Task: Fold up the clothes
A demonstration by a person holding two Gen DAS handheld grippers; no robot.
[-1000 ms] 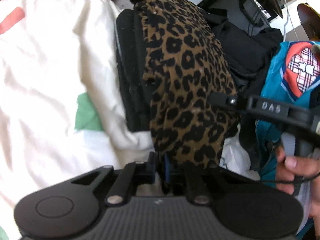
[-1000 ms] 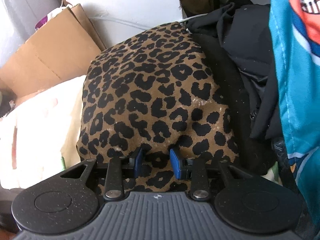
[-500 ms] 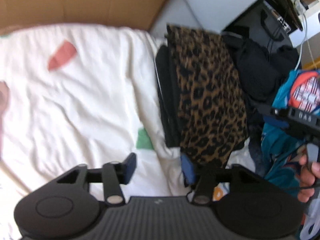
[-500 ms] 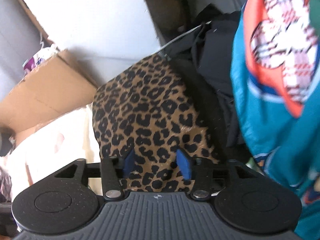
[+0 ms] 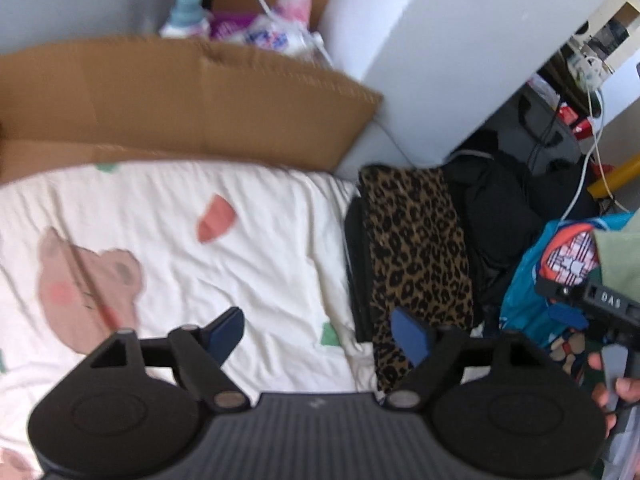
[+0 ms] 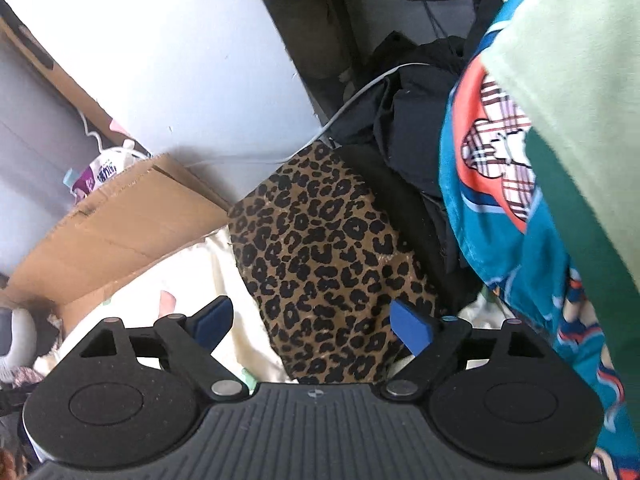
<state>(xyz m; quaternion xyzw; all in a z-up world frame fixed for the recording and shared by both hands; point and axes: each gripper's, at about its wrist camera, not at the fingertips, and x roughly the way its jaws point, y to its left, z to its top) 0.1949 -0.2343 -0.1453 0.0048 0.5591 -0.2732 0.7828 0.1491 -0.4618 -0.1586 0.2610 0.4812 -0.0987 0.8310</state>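
Note:
A folded leopard-print garment (image 5: 416, 256) (image 6: 328, 272) lies on top of a black folded garment (image 5: 356, 264) at the right edge of the cream bedsheet (image 5: 224, 248). My left gripper (image 5: 320, 334) hovers open above the sheet, just short of the leopard piece, holding nothing. In the right wrist view my right gripper (image 6: 310, 326) is open too, raised over the near end of the leopard garment with nothing between its fingers. The right gripper (image 5: 560, 314) also shows at the far right of the left wrist view, held by a hand (image 5: 612, 396).
A heap of black clothes (image 5: 496, 208) (image 6: 416, 116) and a teal printed garment (image 5: 560, 260) (image 6: 500, 184) sit right of the folded stack. A cardboard box (image 5: 180, 104) (image 6: 120, 236) borders the bed's far side. A white cable (image 6: 348, 120), a white wall panel and a dark case stand behind.
Both grippers have let go of the leopard garment, opened wide and drawn back and up from it. The folded garment stays lying on the black one.

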